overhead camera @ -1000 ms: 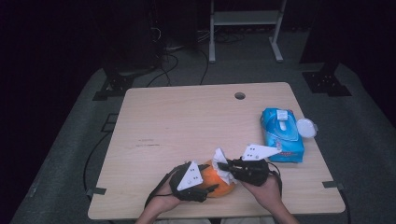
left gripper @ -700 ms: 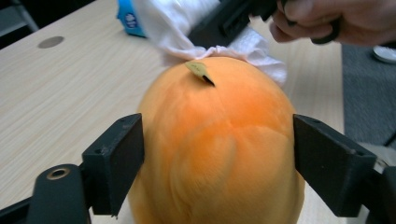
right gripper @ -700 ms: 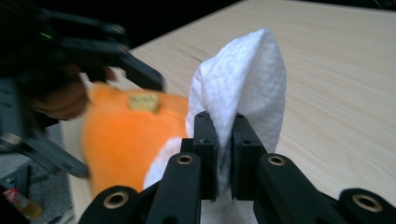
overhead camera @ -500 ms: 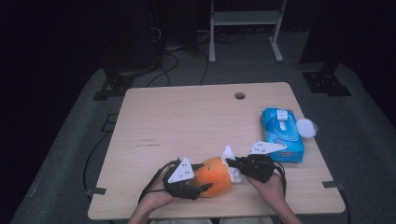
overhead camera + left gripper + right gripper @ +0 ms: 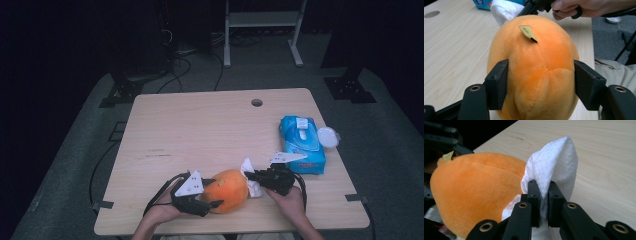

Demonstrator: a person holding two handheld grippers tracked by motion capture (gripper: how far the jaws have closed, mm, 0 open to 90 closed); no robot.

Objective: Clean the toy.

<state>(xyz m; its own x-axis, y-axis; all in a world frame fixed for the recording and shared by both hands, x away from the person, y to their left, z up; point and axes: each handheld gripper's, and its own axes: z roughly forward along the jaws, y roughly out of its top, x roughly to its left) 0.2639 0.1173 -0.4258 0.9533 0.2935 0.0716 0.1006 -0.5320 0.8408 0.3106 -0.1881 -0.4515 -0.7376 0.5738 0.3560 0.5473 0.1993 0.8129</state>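
Note:
An orange plush toy [image 5: 227, 190] lies near the table's front edge. My left gripper [image 5: 212, 194] is shut on the orange plush toy [image 5: 536, 72], one jaw pressed into each of its sides; a small yellow tag [image 5: 527, 31] sticks up from its top. My right gripper [image 5: 251, 176] is shut on a white wipe [image 5: 248, 173], just right of the toy. In the right gripper view the white wipe [image 5: 554, 171] stands folded between the closed jaws of my right gripper [image 5: 543, 195] and rests against the orange plush toy [image 5: 476, 192].
A blue pack of wipes [image 5: 301, 144] lies at the table's right side, with a white round lid [image 5: 328, 136] beside it at the edge. The wooden table [image 5: 200, 130] has a cable hole [image 5: 256, 102] near its far edge. Cables trail from both grippers.
The left gripper has drawn the toy slightly left and nearer the front edge. The right gripper with the wipe has shifted a little to the toy's right side.

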